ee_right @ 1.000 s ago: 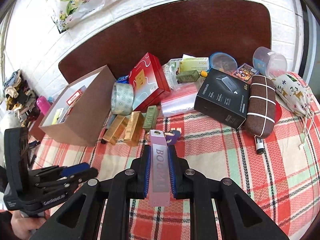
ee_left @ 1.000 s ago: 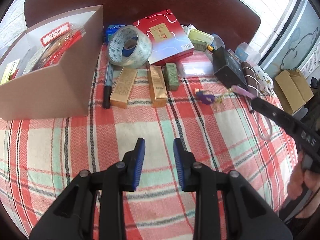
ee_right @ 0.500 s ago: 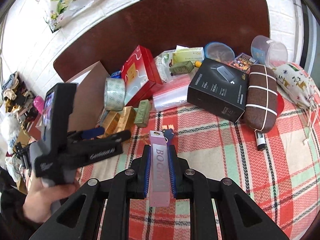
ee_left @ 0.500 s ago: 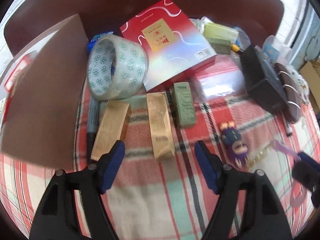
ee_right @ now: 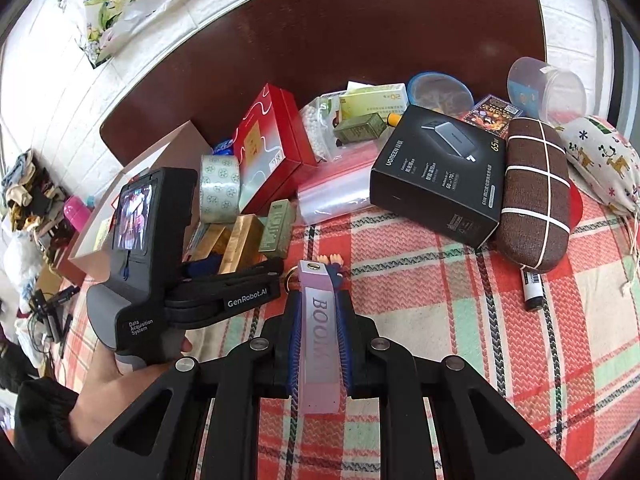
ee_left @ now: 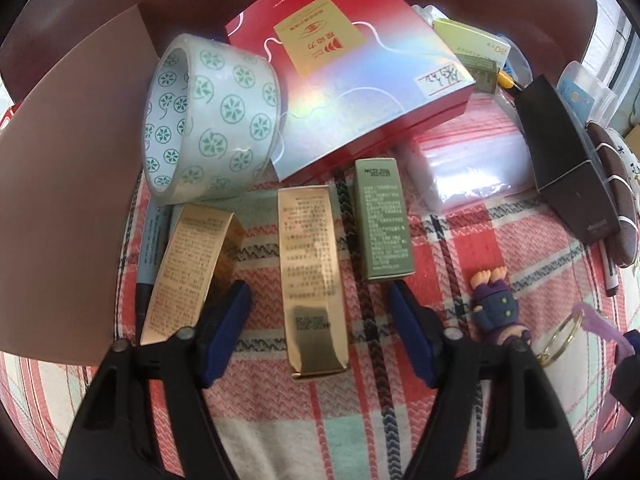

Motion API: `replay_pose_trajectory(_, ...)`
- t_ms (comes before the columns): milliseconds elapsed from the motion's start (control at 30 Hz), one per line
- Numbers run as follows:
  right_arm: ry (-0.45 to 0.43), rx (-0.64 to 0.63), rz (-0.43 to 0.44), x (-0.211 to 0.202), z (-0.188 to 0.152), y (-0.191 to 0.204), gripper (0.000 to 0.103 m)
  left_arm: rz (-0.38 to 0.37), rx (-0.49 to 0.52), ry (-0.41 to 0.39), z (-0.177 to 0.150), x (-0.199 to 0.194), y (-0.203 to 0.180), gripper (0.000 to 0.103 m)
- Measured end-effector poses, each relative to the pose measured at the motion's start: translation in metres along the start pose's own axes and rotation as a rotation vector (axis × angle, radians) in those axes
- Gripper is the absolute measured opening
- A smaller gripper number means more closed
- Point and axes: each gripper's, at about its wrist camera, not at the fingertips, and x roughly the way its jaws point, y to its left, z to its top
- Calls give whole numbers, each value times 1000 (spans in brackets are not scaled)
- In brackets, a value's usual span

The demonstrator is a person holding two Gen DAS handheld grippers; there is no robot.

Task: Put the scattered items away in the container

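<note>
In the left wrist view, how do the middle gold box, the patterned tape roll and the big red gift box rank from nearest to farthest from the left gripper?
1. Middle gold box: lying between the open fingers of the left gripper.
2. Patterned tape roll: beyond it, on the picture's left, standing on edge.
3. Big red gift box: farthest, at the back.

Gold box [ee_left: 314,280] lies flat beside brown cardboard container [ee_left: 68,208].

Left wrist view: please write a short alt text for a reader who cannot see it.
An open left gripper straddles the middle gold box lying on a red plaid cloth, pads apart from it. Beside it lie another gold box and a green box; behind them, a patterned tape roll and a red gift box.
</note>
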Motion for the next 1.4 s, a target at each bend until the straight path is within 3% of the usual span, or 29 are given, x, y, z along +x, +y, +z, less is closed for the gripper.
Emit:
replay_pose_trajectory(33,-1,-1,-2,0,0,0,17,-6,2,-1,0,-1,0,58)
replay_pose_trajectory(100,1,-1,-1,0,-1,0,17,-14,7,-4,0,-3,0,43)
replay_pose_trajectory(267,-3,-6,-6,-2,-2,0,17,-38,-18,-14,0,-5,7,24)
replay_pose_trajectory(867,-33,-7,-19,-16,-4,8,17,-48,-28,-96,-7,-49,28,24)
replay_pose_trajectory(1400,-130,-60,-4,-68,0,51,17,-35,-45,-220,-21,-141,26,24)
